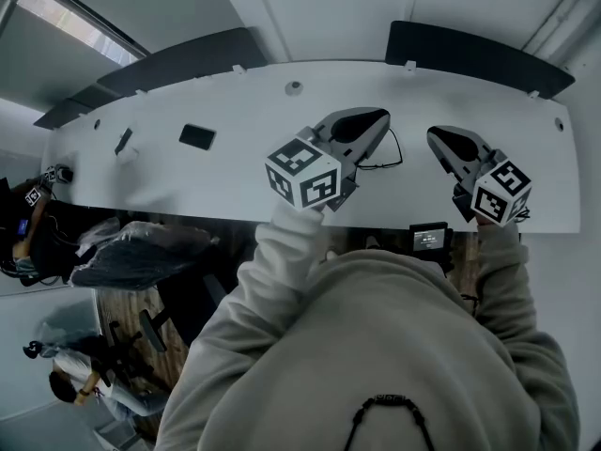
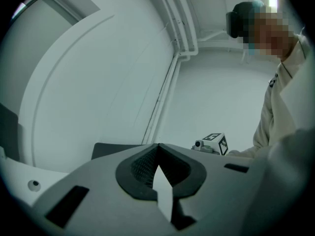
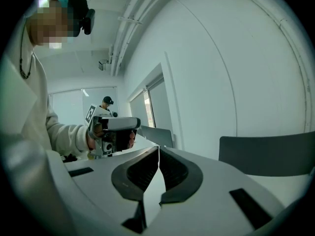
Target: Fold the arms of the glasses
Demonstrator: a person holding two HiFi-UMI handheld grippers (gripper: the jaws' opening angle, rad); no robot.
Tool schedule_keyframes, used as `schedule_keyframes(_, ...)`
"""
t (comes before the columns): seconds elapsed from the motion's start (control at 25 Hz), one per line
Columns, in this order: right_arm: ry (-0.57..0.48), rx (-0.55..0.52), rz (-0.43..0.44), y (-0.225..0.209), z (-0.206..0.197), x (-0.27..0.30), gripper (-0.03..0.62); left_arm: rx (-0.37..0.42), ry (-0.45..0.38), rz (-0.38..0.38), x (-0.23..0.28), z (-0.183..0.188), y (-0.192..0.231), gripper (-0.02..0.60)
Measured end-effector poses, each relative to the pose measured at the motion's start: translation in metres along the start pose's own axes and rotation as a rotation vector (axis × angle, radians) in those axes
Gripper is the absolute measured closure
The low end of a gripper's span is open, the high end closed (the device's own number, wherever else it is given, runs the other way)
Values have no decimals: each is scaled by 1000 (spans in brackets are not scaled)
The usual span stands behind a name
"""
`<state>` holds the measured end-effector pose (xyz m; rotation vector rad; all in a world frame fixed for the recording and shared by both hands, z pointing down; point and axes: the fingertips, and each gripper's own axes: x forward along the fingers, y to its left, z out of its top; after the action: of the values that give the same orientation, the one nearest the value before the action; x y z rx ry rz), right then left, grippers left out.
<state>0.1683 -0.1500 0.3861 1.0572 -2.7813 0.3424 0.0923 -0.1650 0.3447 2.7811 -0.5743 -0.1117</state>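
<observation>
The glasses show in the head view only as a thin dark frame lying on the white table, partly hidden under my left gripper. My left gripper hovers over them, pointing toward the table's far edge, jaws shut with nothing between them. My right gripper is a little to the right of the glasses, apart from them, also shut and empty. In the left gripper view the fingertips meet; in the right gripper view the fingertips meet too. Neither gripper view shows the glasses.
A black flat object and a small dark item lie on the table's left part. A round hole sits near the far edge, with dark panels behind. A small screen device is at the near edge.
</observation>
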Motion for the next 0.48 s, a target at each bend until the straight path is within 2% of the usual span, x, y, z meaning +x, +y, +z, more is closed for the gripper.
schedule_keyframes(0.48, 23, -3, 8, -5, -6, 9, 571, -4, -8, -3, -5, 1, 5, 577)
